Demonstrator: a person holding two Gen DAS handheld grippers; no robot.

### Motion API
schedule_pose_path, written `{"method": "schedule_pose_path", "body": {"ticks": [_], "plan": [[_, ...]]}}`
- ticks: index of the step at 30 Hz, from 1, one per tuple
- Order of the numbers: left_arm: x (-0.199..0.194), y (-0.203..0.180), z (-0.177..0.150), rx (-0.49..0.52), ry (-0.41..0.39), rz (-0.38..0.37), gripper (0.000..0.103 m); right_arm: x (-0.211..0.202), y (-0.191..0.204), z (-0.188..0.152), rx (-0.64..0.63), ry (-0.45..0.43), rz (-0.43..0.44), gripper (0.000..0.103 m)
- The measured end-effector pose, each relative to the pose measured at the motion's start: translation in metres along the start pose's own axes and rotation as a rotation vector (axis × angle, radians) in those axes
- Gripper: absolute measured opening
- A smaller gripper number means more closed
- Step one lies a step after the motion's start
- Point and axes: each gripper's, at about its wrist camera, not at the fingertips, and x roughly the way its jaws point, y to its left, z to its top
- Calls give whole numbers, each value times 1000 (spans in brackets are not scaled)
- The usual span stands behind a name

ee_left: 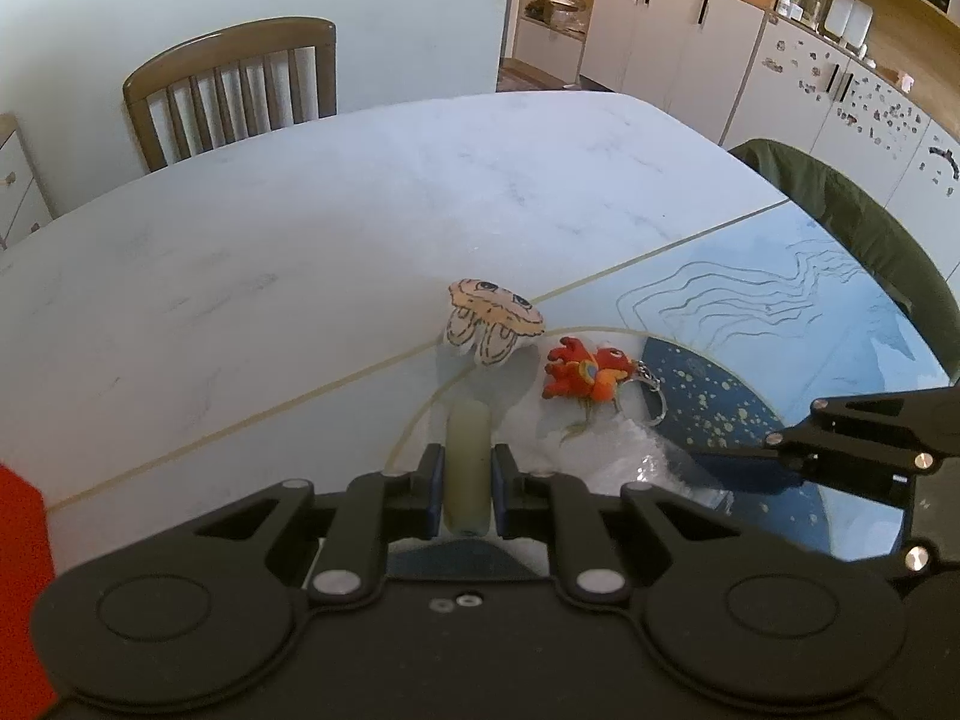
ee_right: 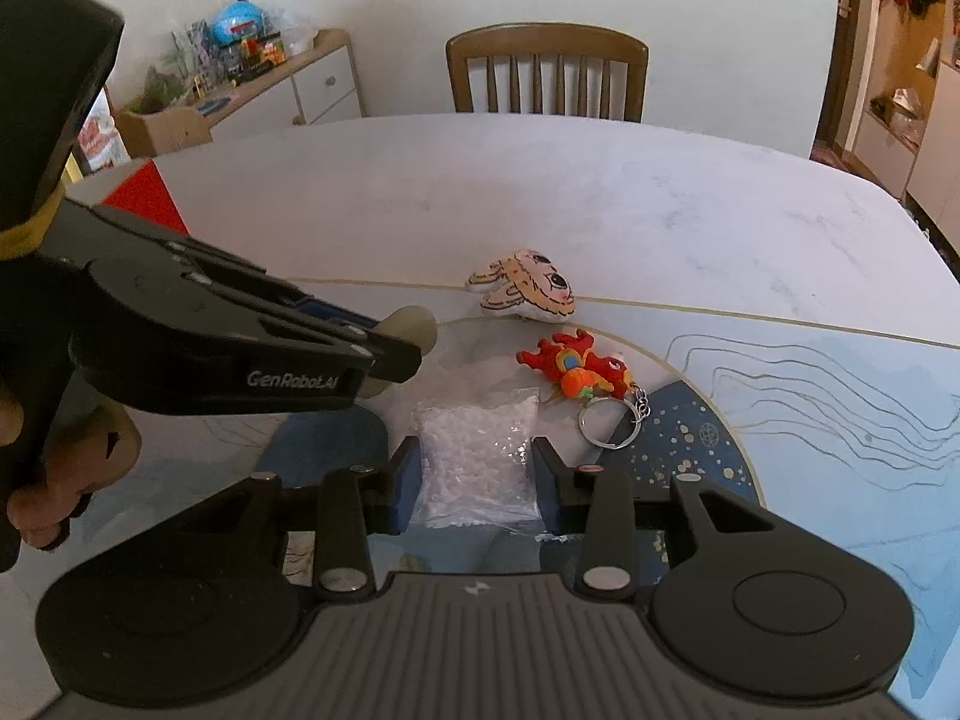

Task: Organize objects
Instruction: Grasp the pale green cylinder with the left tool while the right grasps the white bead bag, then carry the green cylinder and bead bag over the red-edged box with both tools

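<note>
The bag of white beads (ee_right: 474, 468) is lying flat on the table (ee_right: 600, 198), directly between the spread fingers of the right gripper (ee_right: 474, 480); its long axis is running forward along the fingers, so the jaws are flanking its two long sides, parted and not yet pinching; whether the pads are touching the plastic I cannot tell. The left gripper (ee_left: 468, 480) is clamping a pale cylindrical roll (ee_left: 468, 456), and is hanging just left of the bag; the right gripper is judged the nearer one for the bag. Just beyond the bag, a red plush keychain (ee_right: 576, 369) is lying with its ring toward the bag; farther beyond the bag, a cream cartoon plush (ee_right: 528, 294) is resting, apart from the keychain.
</note>
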Motion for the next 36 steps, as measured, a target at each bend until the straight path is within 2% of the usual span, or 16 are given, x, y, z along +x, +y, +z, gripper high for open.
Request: {"method": "schedule_pose_path", "body": {"ticks": [14, 27, 36], "plan": [[-67, 10, -10, -68, -19, -6, 14, -61, 22, 16, 33, -82, 27, 38], [-141, 32, -23, -123, -55, 46, 14, -105, 78, 37, -39, -141, 79, 38], [-186, 60, -39, -166, -101, 68, 14, -121, 129, 58, -108, -181, 133, 38]]}}
